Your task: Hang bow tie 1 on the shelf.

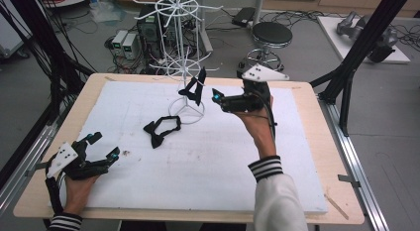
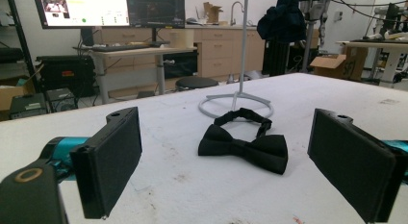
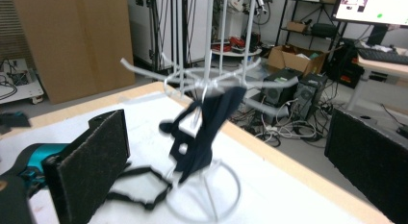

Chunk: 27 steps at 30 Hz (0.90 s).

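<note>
Two bow ties: one hung, one pending

One bow tie hangs on the white rack, just ahead of the right gripper, whose jaws stand released and empty. The second bow tie lies flat, long axis crosswise, directly ahead of the left gripper, also spread and nearer.

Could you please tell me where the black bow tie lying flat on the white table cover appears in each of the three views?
High view: the flat bow tie lies left of centre, just left of the white rack's ring base.
Left gripper view: the flat bow tie lies at centre, in front of the ring base.
Right gripper view: its strap shows at lower left, beside the ring base.
Shared landmark: the ring base.
</note>
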Tool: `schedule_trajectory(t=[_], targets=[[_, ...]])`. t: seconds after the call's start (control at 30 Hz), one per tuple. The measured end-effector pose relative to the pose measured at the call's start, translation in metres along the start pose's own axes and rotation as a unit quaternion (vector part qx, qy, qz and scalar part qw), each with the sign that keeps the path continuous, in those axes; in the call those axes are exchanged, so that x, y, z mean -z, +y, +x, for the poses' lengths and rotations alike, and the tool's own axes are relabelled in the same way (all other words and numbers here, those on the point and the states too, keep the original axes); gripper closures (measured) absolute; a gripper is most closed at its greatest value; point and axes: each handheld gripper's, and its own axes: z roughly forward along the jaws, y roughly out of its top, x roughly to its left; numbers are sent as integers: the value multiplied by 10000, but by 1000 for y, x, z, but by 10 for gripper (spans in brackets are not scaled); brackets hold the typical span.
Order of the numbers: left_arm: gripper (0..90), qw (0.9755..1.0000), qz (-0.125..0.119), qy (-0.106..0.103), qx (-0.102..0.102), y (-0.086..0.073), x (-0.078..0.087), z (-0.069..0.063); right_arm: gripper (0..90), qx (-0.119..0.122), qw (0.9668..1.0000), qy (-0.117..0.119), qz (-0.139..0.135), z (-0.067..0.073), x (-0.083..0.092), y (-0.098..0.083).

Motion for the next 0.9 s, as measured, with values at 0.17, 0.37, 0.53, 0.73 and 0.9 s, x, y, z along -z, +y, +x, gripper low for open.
schedule_trajectory(t=[0.17, 0.37, 0.53, 0.73, 0.9], targets=[[121, 10000, 5, -1, -9, 0, 0, 0, 9, 45, 9998, -147, -151, 7, 43, -28], [121, 10000, 8, 0, -9, 0, 0, 0, 9, -14, 9992, -196, -339, 12, 72, -58], [121, 10000, 28, 3, -13, 0, 0, 0, 10, 74, 9988, -320, -362, 19, 92, -87], [121, 10000, 35, 20, -29, 0, -1, 0, 10, -87, 9983, -345, -454, 24, 103, -125], [121, 10000, 65, 32, -27, 0, -1, 0, 9, -261, 9970, -444, -572, 22, 108, -150]])
